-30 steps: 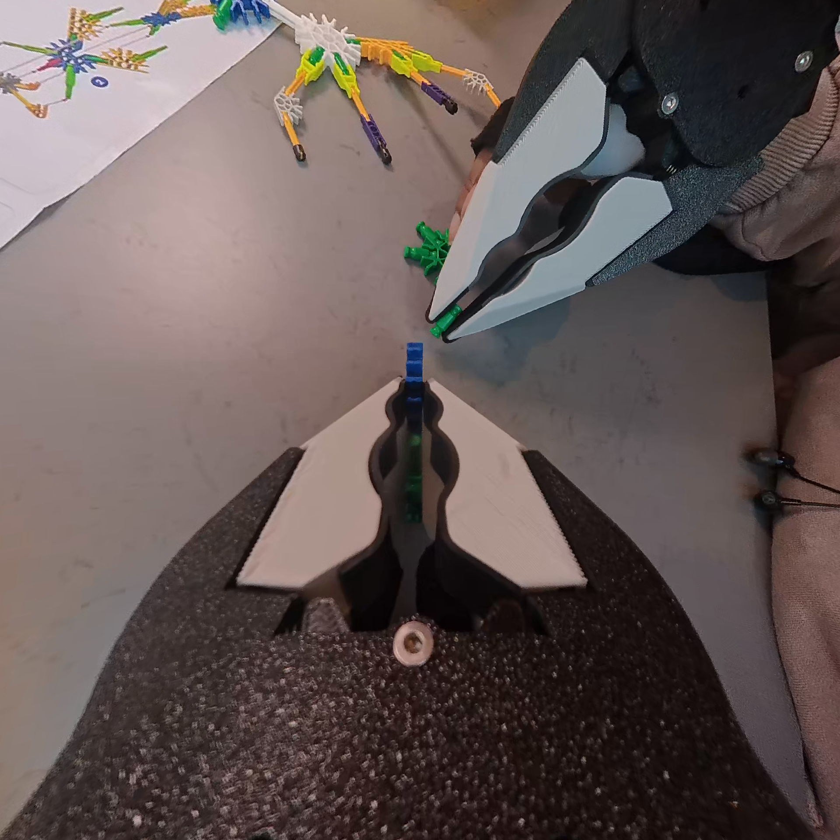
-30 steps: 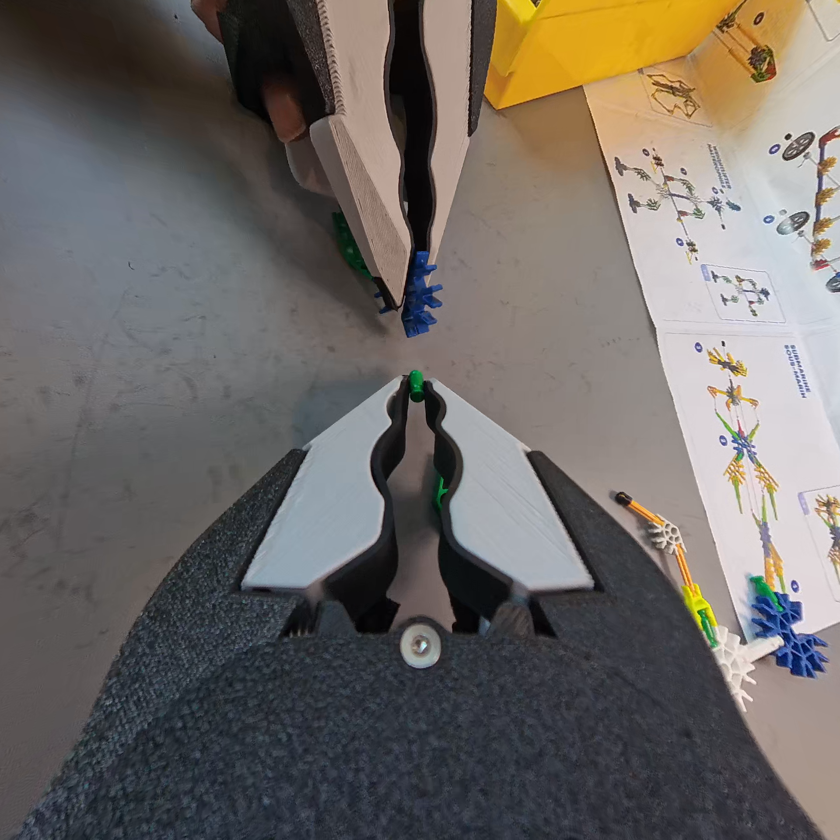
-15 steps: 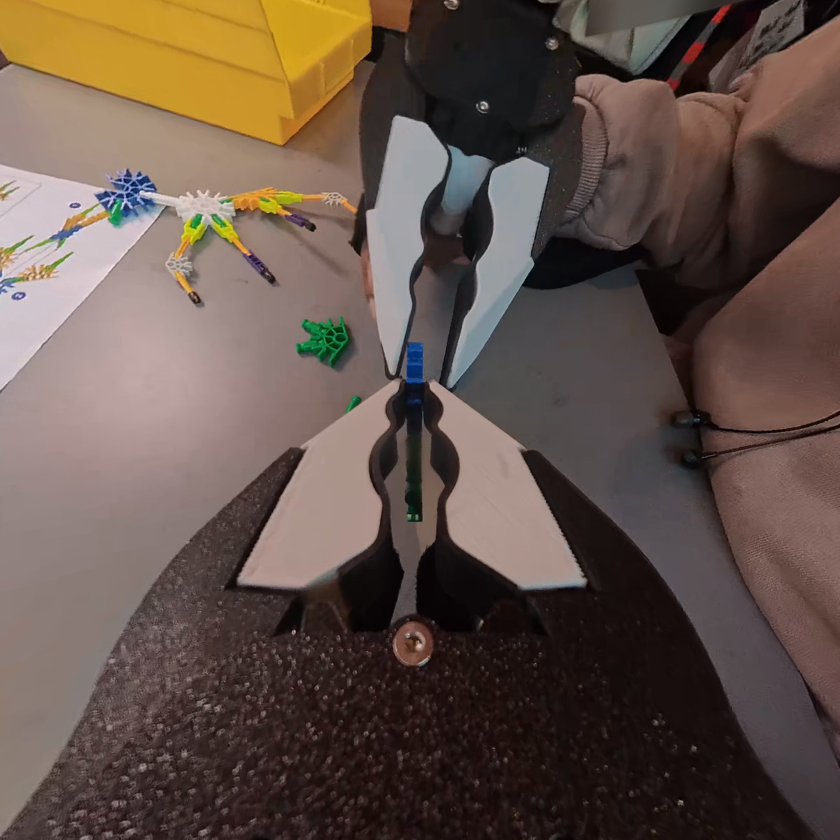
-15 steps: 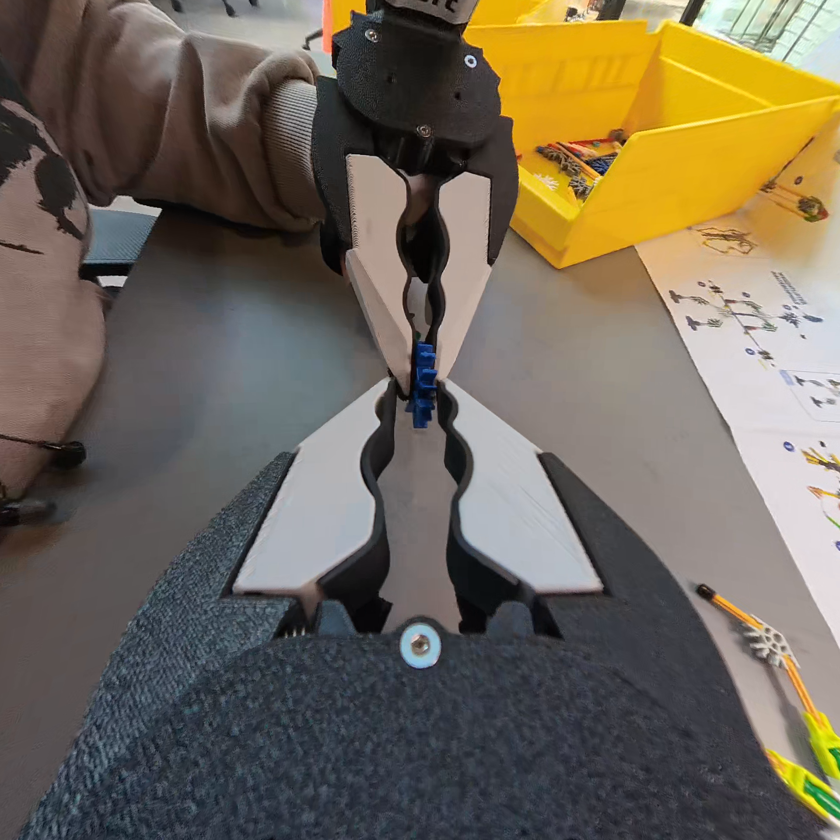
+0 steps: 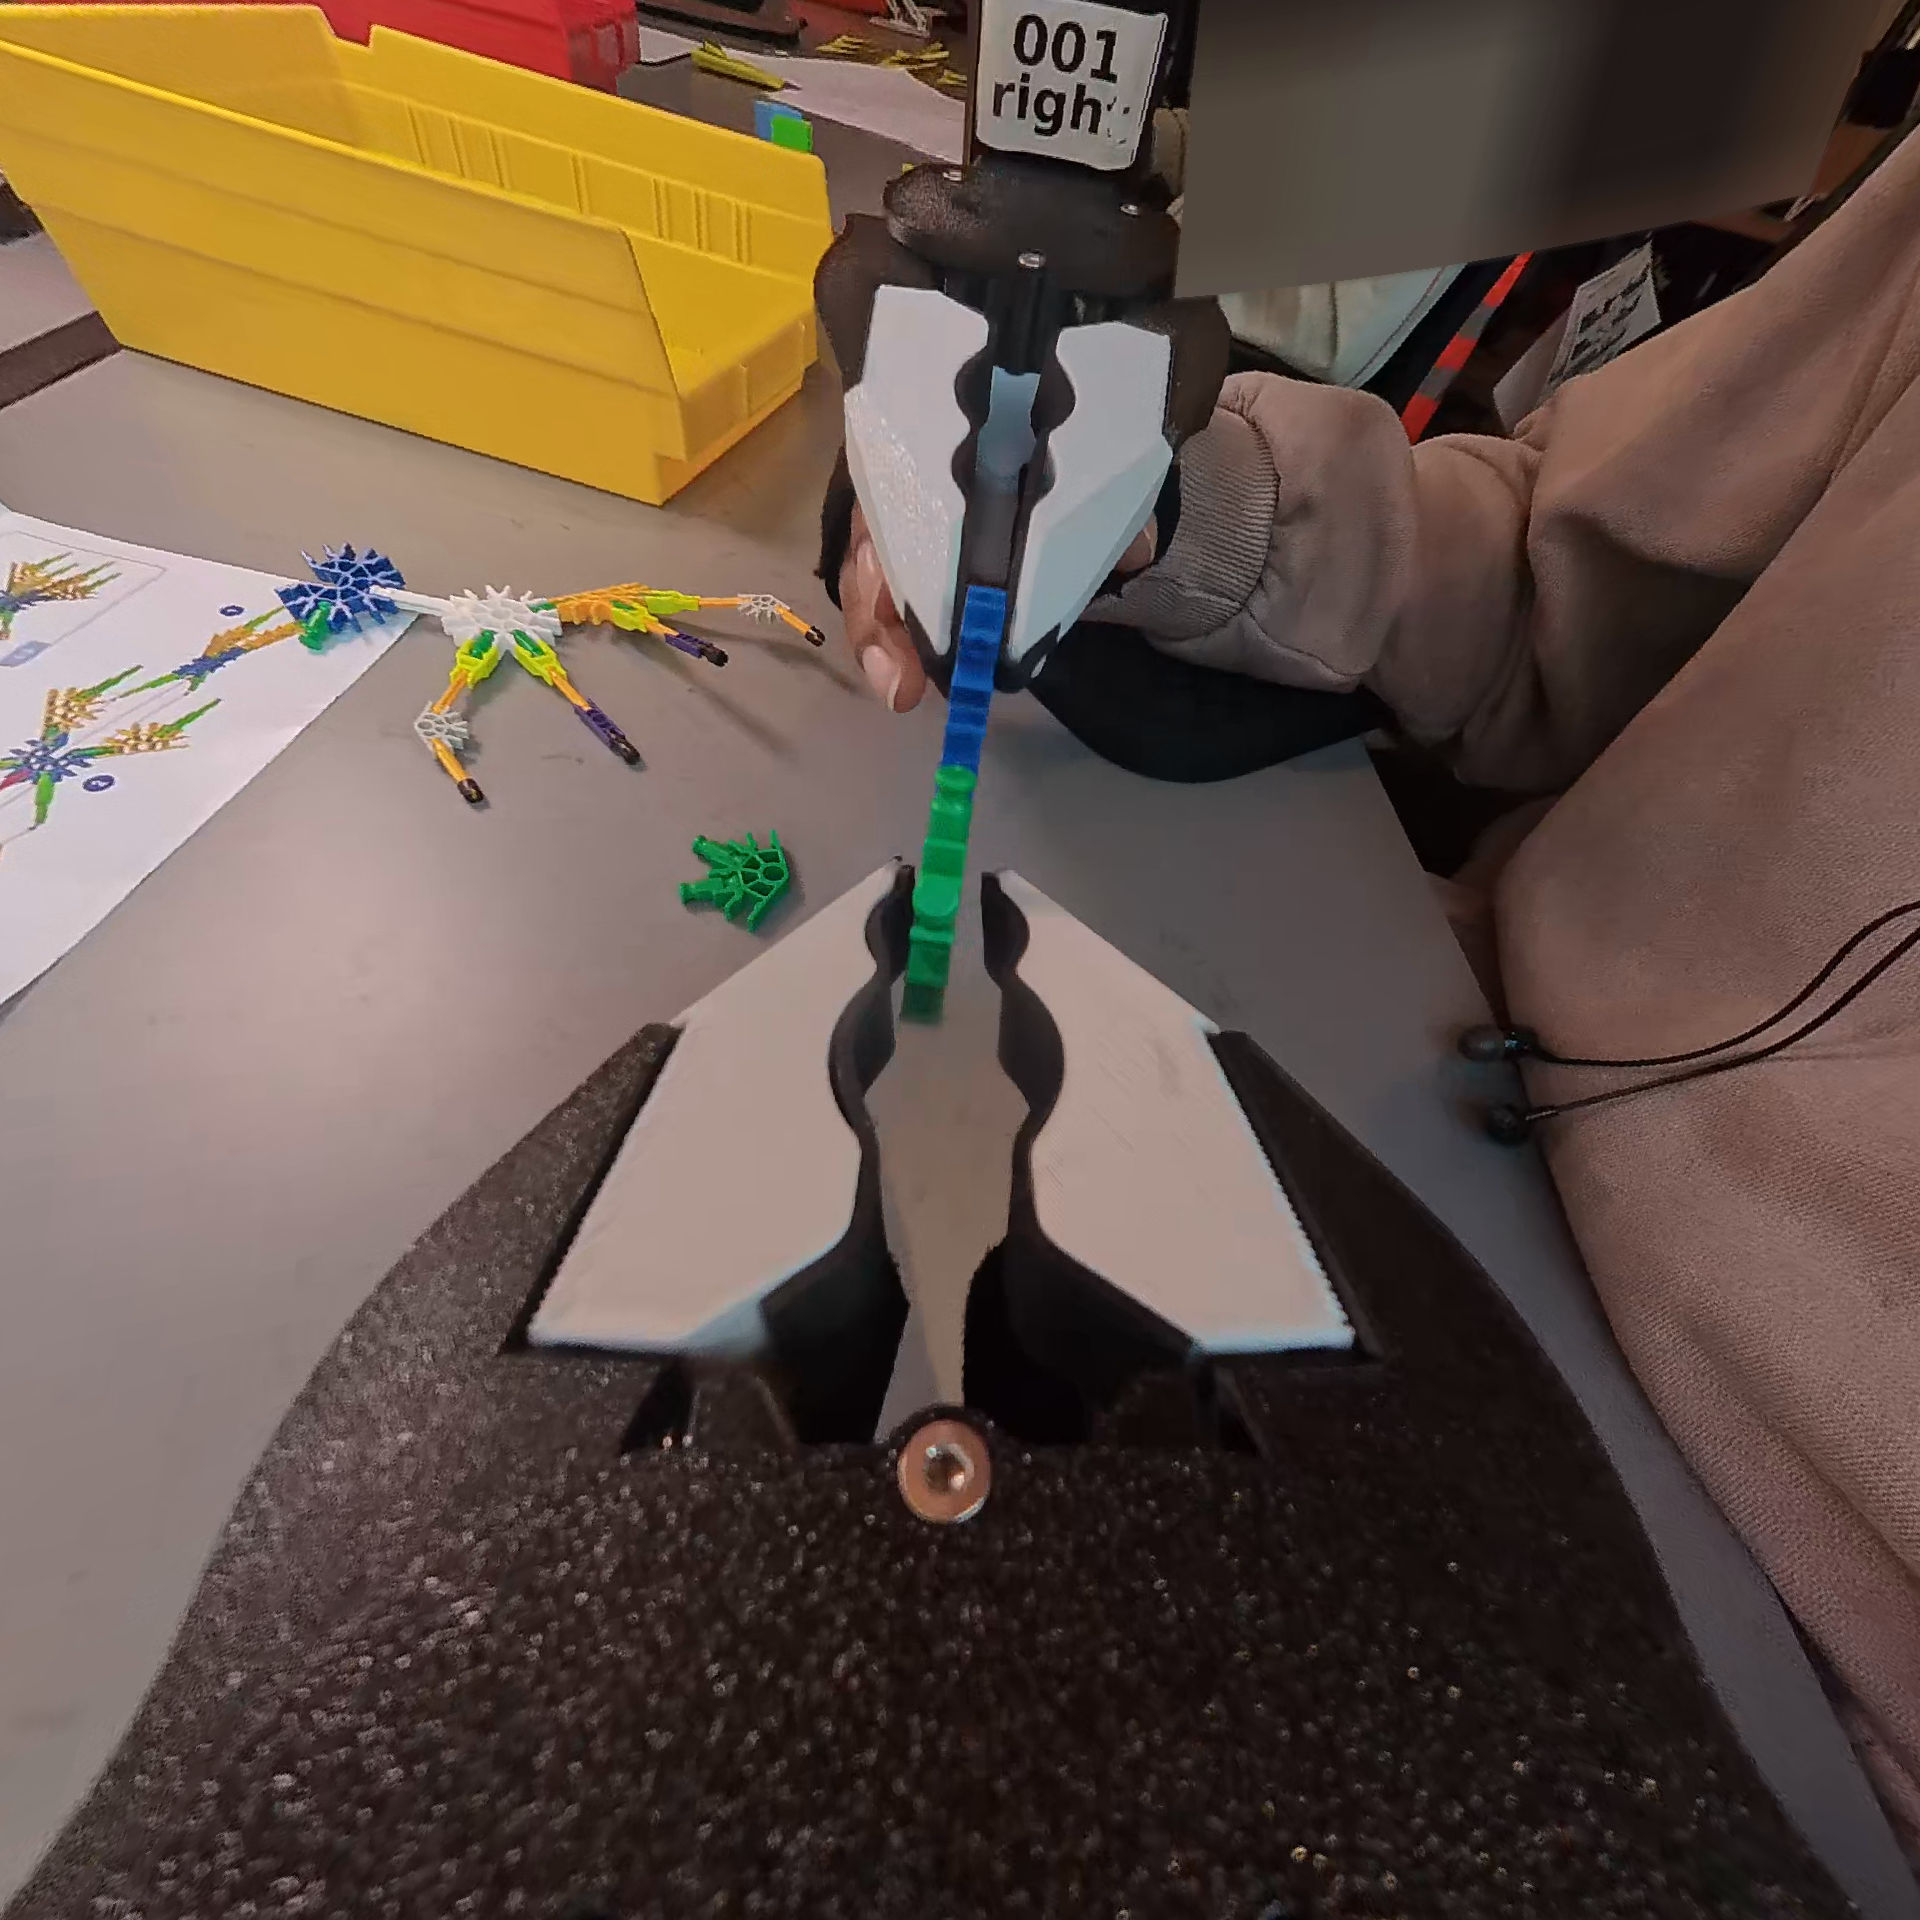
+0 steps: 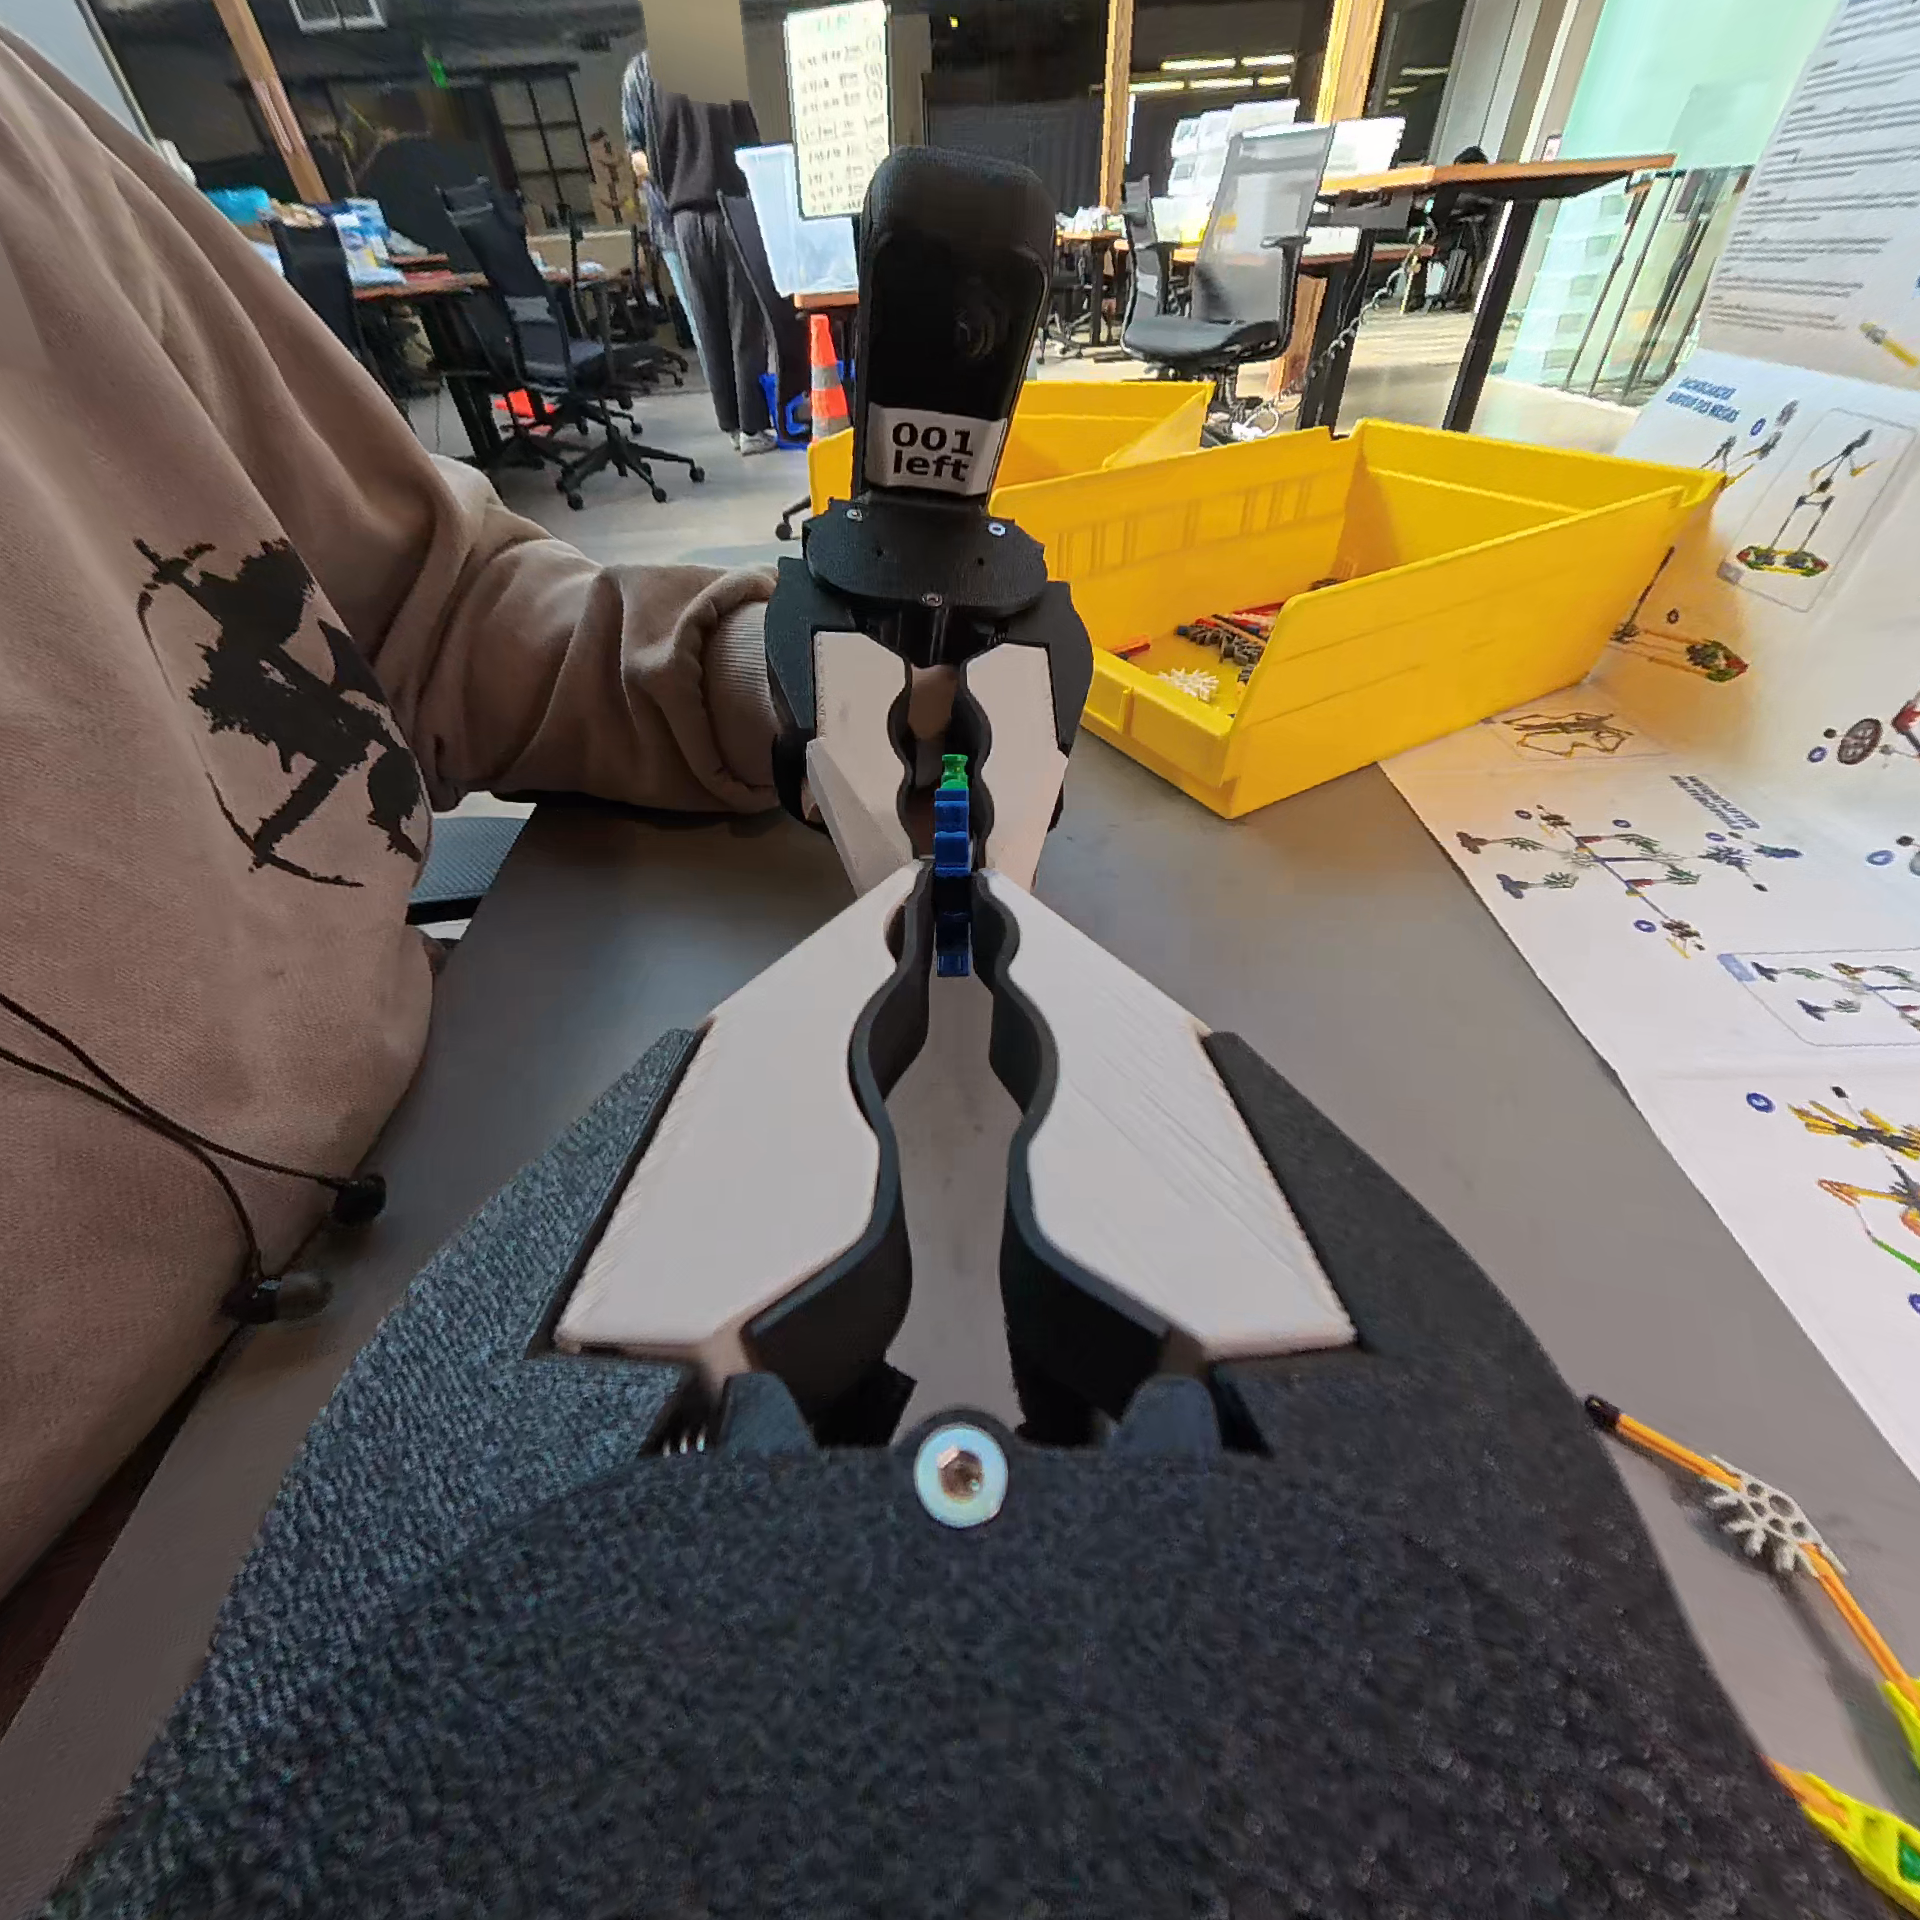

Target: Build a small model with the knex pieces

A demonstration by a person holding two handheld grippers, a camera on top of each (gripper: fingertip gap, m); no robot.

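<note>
Your right gripper [image 6: 951, 883] pinches the blue connector [image 5: 971, 670], edge-on; a green rod [image 5: 940, 904] is plugged into its near end, running between the parted fingers of your left gripper [image 5: 940, 878], above the table [image 5: 312, 1039].

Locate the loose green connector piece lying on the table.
In the left wrist view, the loose green connector lies flat on the grey table, just left of the left gripper tips and below-right of the multicoloured rod assembly.
</note>
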